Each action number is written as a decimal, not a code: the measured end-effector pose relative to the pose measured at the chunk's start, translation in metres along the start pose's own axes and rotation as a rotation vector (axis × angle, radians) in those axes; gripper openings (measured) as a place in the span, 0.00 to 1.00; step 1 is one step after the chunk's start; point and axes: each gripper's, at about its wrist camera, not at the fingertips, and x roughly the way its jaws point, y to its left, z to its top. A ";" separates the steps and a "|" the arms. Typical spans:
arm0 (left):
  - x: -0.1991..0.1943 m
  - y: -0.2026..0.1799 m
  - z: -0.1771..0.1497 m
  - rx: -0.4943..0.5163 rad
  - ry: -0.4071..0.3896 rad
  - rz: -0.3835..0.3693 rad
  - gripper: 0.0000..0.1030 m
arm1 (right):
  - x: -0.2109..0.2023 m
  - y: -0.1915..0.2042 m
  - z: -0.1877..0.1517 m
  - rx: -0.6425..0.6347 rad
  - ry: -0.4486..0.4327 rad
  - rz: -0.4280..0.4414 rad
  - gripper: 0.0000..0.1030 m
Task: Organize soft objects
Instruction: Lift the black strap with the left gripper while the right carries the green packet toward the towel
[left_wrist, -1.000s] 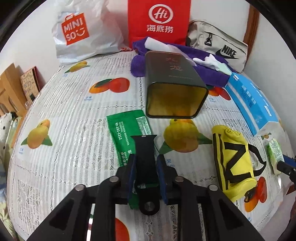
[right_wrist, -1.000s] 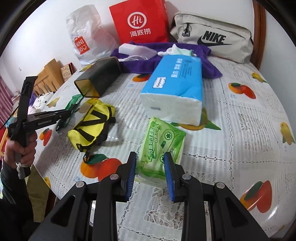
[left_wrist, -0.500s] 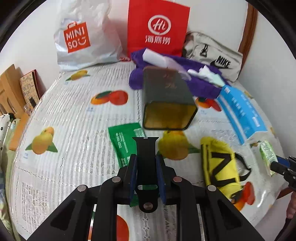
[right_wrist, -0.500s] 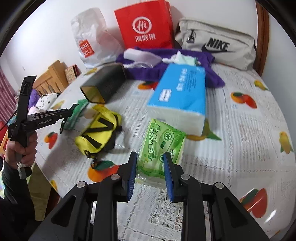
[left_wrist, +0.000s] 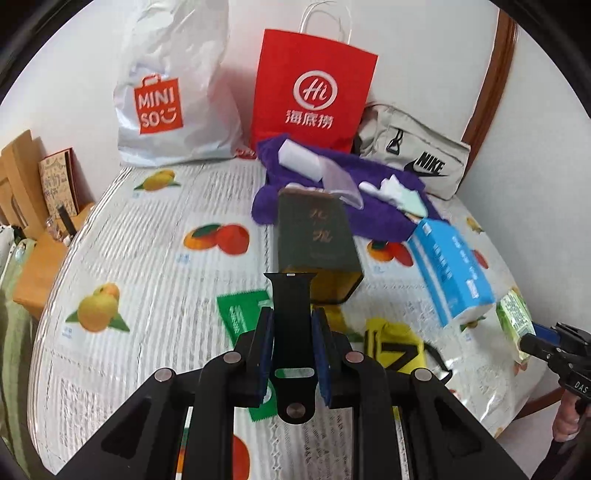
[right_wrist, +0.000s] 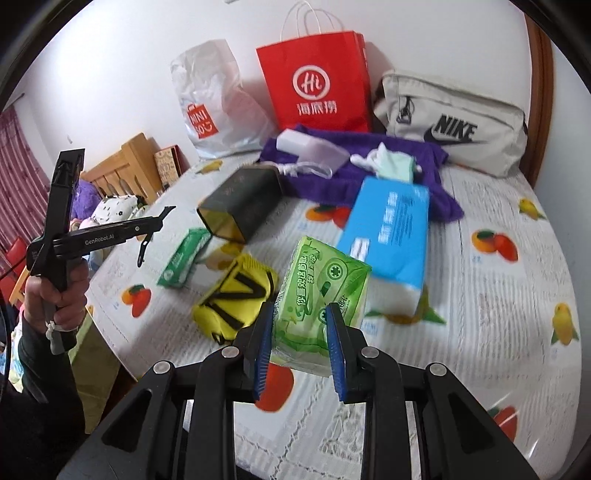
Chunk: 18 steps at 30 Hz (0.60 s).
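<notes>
The left gripper is closed on a black strap, which stands up between the blue pads. Behind the strap a dark tin lies on its side with the open end toward the camera. A green packet lies flat, partly under the gripper. A yellow pouch is at the right. The right gripper holds a light green pack beside a blue tissue pack.

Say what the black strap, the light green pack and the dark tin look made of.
Black strap: likely silicone rubber, matte, smooth, with a metal stud.
Light green pack: glossy plastic film, crinkled and dented.
Dark tin: seemingly metal, dark satin outside, shiny gold inside.
</notes>
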 end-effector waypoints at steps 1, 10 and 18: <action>-0.001 -0.002 0.005 0.003 -0.005 0.000 0.19 | -0.001 0.000 0.003 -0.002 -0.005 0.003 0.27; 0.004 -0.007 0.037 -0.016 -0.020 -0.025 0.19 | -0.005 -0.003 0.048 -0.008 -0.051 0.041 0.27; 0.020 -0.006 0.069 -0.022 -0.017 -0.028 0.19 | 0.014 -0.018 0.090 -0.013 -0.078 0.029 0.27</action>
